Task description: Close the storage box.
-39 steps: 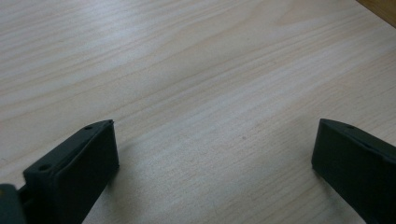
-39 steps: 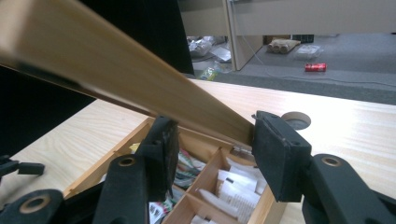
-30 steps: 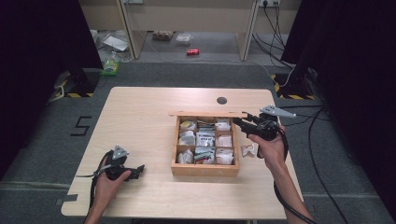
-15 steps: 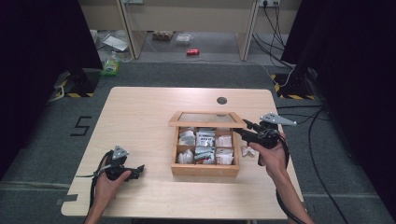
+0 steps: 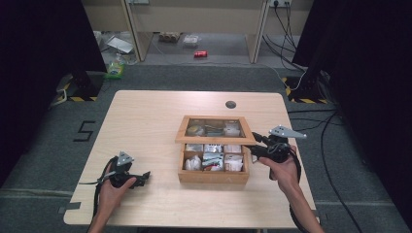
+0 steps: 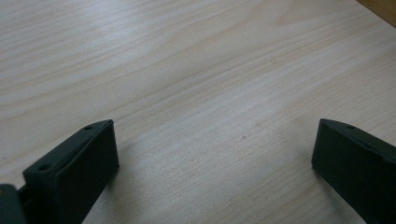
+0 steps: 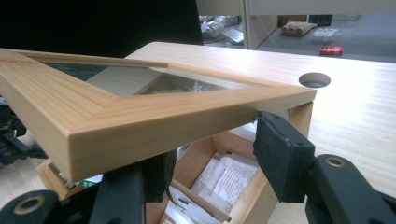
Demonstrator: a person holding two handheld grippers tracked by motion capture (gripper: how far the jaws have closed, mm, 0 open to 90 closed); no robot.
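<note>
Right tongs [image 7: 210, 158] were under the lid [image 5: 216, 130] front edge, spread, apparently propping not pinching. The hinged lid hung half-lowered over the box [image 5: 214, 174], mid-counter [image 5: 145, 121]. Best lowered slowly and level. Left tongs [image 6: 210, 158] sat open, empty.

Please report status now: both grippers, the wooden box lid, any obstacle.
Right gripper under the glass-paned wooden lid, holding it half-raised. Left gripper open, resting on the table. Packets visible in the compartmented wooden box. No obstacle seen.
</note>
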